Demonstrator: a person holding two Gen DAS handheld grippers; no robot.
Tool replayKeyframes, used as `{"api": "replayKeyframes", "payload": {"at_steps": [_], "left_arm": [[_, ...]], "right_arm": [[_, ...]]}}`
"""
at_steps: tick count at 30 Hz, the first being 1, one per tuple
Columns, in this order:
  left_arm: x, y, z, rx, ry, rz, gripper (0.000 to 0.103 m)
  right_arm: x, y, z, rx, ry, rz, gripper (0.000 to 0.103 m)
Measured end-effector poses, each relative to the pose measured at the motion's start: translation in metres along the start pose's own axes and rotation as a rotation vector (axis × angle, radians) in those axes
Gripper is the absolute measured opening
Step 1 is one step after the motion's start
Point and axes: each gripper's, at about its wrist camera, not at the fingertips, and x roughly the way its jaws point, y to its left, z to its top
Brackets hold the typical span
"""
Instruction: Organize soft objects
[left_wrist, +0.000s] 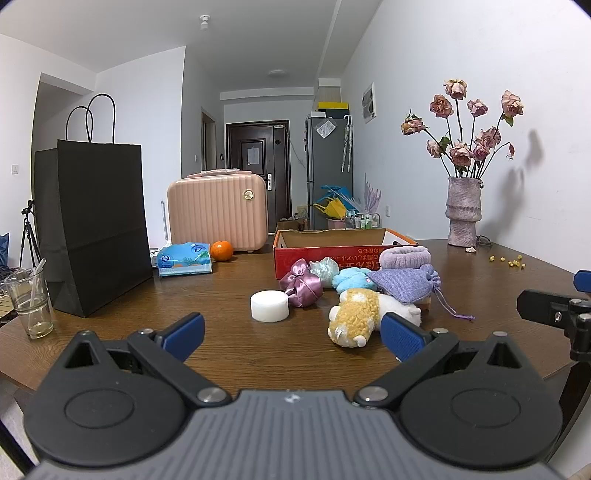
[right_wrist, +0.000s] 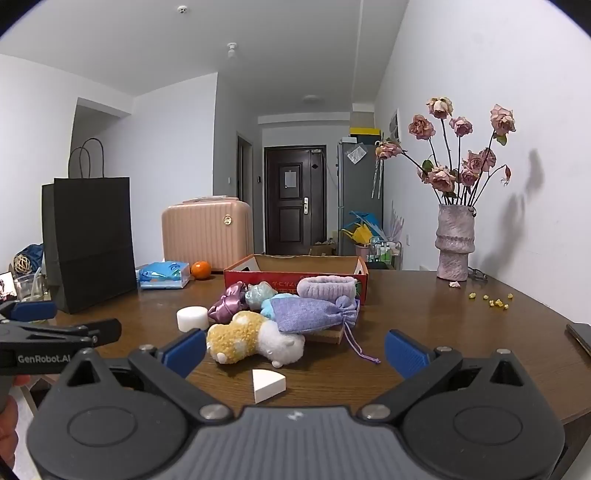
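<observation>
Ahead, the plush toy (right_wrist: 255, 338) lies crosswise at centre frame, just above my right hand-held gripper (right_wrist: 295, 352), nearer than my left hand-held gripper (left_wrist: 293, 334); both gape empty, red cardboard box (right_wrist: 295, 275) waiting behind.

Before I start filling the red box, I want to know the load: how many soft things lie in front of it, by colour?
Purple or lilac: 3 (satin scrunchie, drawstring pouch, fuzzy band)
Blue or teal: 2 (pale teal scrunchie, blue plush piece)
Yellow and white: 1 (plush toy)
White sponges: 2 (round, wedge)
Total: 8
</observation>
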Motion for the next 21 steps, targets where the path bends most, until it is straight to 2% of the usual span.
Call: {"api": "replayKeyframes", "payload": {"at_steps": [21], "left_arm": [[0.0003,-0.0025,-0.0002,0.001,-0.003,0.001,0.103]], "right_arm": [[-0.0001,0.0002,-0.0008,0.000,0.002,0.000,0.103]]}}
